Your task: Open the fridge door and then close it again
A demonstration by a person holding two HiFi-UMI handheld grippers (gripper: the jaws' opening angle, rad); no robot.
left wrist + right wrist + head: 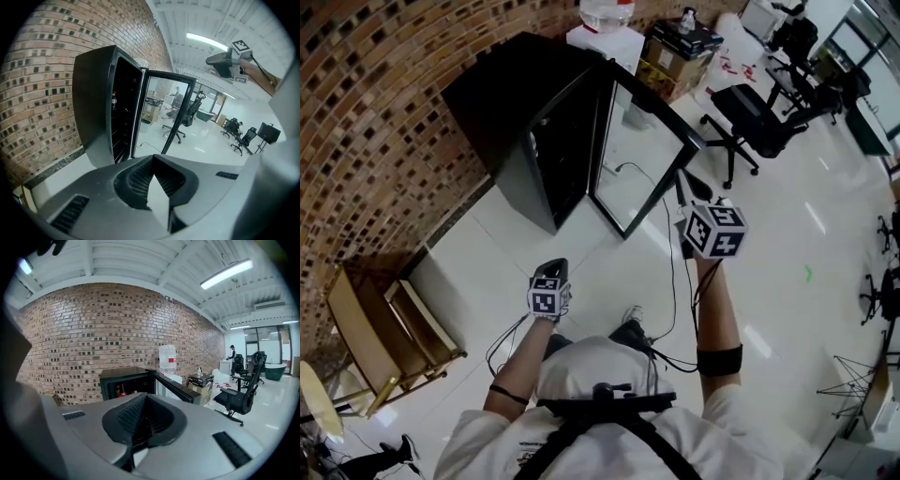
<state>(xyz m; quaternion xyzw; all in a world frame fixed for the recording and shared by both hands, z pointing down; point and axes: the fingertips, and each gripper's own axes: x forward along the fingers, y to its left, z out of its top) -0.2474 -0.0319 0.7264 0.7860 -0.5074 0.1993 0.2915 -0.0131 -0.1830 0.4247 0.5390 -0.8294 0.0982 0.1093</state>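
A low black fridge (520, 112) stands against the brick wall. Its glass door (642, 155) is swung wide open toward the room. My right gripper (684, 183) is raised in front of the door's free edge, shut, with nothing between the jaws; no contact with the door shows. My left gripper (555, 266) hangs lower, over the floor short of the fridge, also shut and empty. The left gripper view shows the fridge (96, 108), its open door (166, 110) and the right gripper (221, 61) high at the right. The right gripper view shows the fridge (123, 377) with bottles (121, 391) inside.
A water dispenser (605, 28) stands just past the fridge, with stacked boxes (675, 47) beside it. Black office chairs (750, 117) are behind the open door. A cable (670, 253) trails across the white floor. Wooden frames (375, 323) lean at the left by the wall.
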